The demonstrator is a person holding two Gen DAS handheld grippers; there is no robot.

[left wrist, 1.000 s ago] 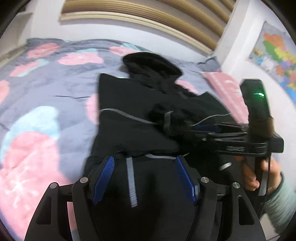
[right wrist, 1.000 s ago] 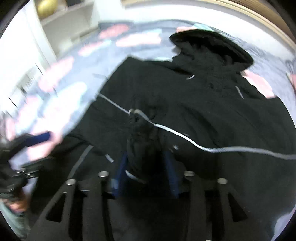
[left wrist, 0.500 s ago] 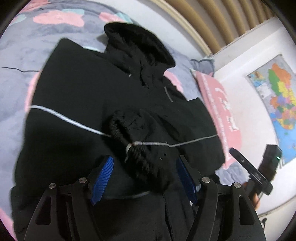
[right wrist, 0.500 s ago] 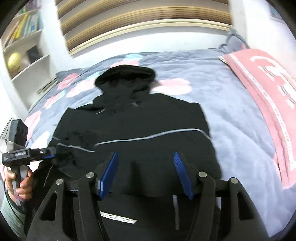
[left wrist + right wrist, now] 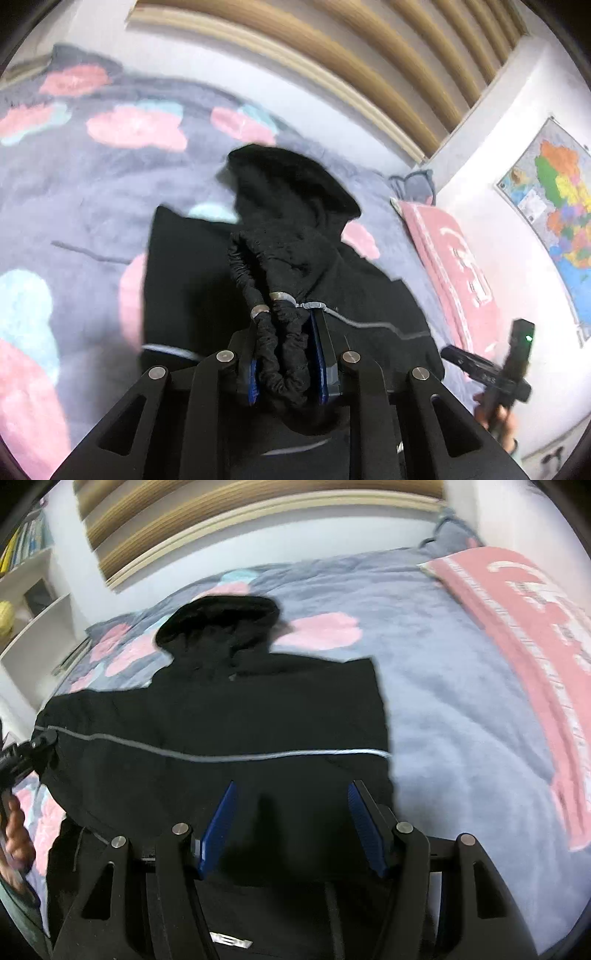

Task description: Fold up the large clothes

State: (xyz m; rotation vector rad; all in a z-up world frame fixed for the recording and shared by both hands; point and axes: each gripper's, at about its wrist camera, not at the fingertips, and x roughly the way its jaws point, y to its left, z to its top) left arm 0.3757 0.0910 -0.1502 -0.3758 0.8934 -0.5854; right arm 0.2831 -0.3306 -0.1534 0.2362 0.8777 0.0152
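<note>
A black hooded jacket (image 5: 258,720) with a thin grey stripe lies on the bed, hood toward the headboard. It also shows in the left wrist view (image 5: 192,280). My left gripper (image 5: 286,332) is shut on the jacket's elastic sleeve cuff (image 5: 280,354) and holds it above the jacket body. My right gripper (image 5: 291,812) is open and empty over the jacket's lower part. The right gripper also shows at the right edge of the left wrist view (image 5: 491,373). The left gripper shows at the left edge of the right wrist view (image 5: 22,753).
The bed cover (image 5: 461,720) is grey with pink and teal patches. A pink pillow (image 5: 535,627) lies at the right. A slatted headboard (image 5: 332,55) stands behind. White shelves (image 5: 33,602) are at the left, a wall map (image 5: 561,206) at the right.
My right gripper let go of the sleeve cuff and drew back to the right, now open. My left gripper closed on the cuff and lifted it.
</note>
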